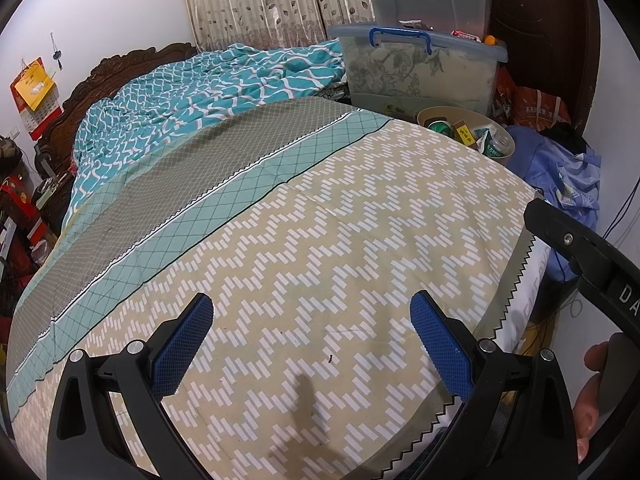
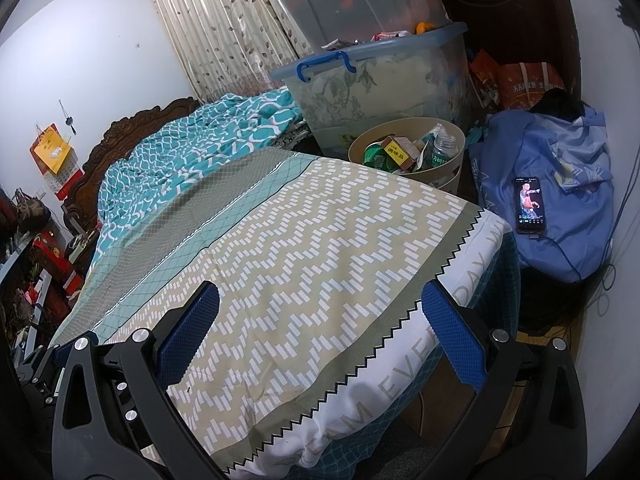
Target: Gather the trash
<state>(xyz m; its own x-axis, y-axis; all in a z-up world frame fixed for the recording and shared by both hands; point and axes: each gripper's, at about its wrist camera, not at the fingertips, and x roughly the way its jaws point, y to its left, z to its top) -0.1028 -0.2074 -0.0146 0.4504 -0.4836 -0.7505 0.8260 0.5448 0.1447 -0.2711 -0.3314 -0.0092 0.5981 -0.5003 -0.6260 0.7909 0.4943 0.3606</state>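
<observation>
Bedroom, patterned bedsheet [image 1: 304,240] bare in foreground: left gripper [image 1: 312,344] and right gripper [image 2: 320,336] both hover above it, jaws spread wide, nothing held; beyond the bed's far corner, beige bin [image 2: 404,172] holds the trash [image 2: 400,152], clear storage box [image 2: 380,92] behind.

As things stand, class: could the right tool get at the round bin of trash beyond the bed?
Probably yes. The right tool is open and empty, and only flat bedspread lies between it and the bin, whose top is uncovered.
</observation>
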